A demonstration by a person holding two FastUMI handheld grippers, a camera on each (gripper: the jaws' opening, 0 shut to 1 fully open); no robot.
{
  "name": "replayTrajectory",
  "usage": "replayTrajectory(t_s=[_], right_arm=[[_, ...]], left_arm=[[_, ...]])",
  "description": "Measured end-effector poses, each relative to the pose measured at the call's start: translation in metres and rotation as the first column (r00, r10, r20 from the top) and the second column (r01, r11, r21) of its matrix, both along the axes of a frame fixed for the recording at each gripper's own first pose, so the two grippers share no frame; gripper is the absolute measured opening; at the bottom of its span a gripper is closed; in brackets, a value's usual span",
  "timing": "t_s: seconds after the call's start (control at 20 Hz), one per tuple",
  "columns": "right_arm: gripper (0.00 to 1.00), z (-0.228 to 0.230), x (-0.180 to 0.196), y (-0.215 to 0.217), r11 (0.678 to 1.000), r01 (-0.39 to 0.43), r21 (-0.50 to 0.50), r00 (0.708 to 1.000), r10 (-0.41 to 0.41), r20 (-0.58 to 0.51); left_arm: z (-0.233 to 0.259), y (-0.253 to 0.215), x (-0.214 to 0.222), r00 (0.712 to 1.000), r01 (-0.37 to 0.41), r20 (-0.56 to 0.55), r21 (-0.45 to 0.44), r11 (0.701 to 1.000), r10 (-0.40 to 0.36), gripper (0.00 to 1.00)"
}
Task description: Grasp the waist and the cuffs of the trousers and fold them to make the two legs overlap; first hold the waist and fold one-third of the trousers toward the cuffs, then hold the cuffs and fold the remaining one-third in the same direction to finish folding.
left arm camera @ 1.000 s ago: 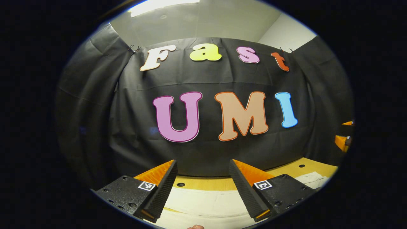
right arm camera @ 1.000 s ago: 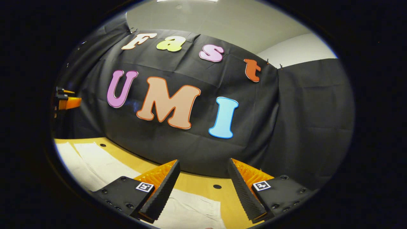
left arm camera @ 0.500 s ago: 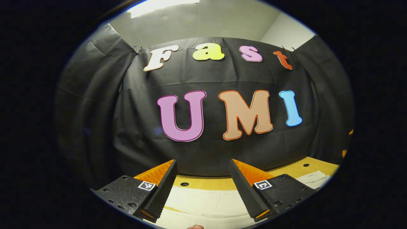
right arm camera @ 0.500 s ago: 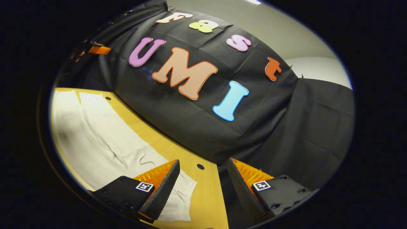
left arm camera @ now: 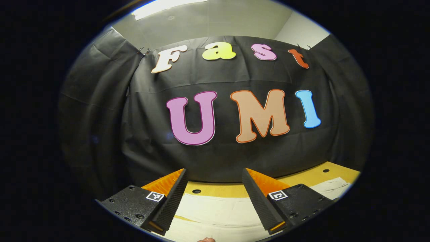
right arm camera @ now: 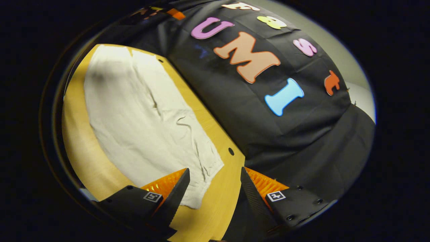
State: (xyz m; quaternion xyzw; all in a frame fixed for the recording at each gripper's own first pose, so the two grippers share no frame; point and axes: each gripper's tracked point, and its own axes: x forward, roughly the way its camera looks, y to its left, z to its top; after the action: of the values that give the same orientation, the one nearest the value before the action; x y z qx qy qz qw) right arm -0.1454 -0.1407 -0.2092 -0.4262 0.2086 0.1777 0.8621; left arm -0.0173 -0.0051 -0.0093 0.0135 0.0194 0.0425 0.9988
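Observation:
Cream trousers (right arm camera: 141,114) lie spread flat on the yellow wooden table (right arm camera: 75,141). In the right gripper view their wide, crumpled end is nearest and two legs run away toward the far end. My right gripper (right arm camera: 214,169) hangs open above that near end by the table's edge, its left finger over the cloth, gripping nothing. My left gripper (left arm camera: 214,171) is open too and held level, with a strip of the trousers (left arm camera: 215,211) low between its fingers. The left gripper (right arm camera: 174,13) shows small at the top of the right gripper view.
The black cloth wall (left arm camera: 215,158) stands close behind the table's far edge. Small round holes (left arm camera: 196,191) dot the tabletop along that edge. Bare wood (left arm camera: 315,176) lies to the right in the left gripper view.
The right gripper has tilted down and rolled toward the table, bringing the whole trousers into its view. The left gripper has shifted only slightly. Both stay open.

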Motion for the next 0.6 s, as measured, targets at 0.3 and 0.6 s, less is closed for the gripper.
replayTrajectory(t_s=[0.3, 0.6], right_arm=[[0.97, -0.048, -0.029, 0.005, 0.985, -0.138, -0.105, 0.983, 0.123, -0.135], [0.97, -0.088, -0.046, 0.002, 0.953, -0.244, -0.179, 0.942, 0.189, -0.278]], left_arm=[[-0.005, -0.009, -0.003, 1.0, 0.013, -0.014, 0.024, 1.0, -0.012, 0.96], [-0.01, 0.009, -0.011, 0.999, -0.024, -0.027, 0.036, 0.999, 0.025, 0.96]])
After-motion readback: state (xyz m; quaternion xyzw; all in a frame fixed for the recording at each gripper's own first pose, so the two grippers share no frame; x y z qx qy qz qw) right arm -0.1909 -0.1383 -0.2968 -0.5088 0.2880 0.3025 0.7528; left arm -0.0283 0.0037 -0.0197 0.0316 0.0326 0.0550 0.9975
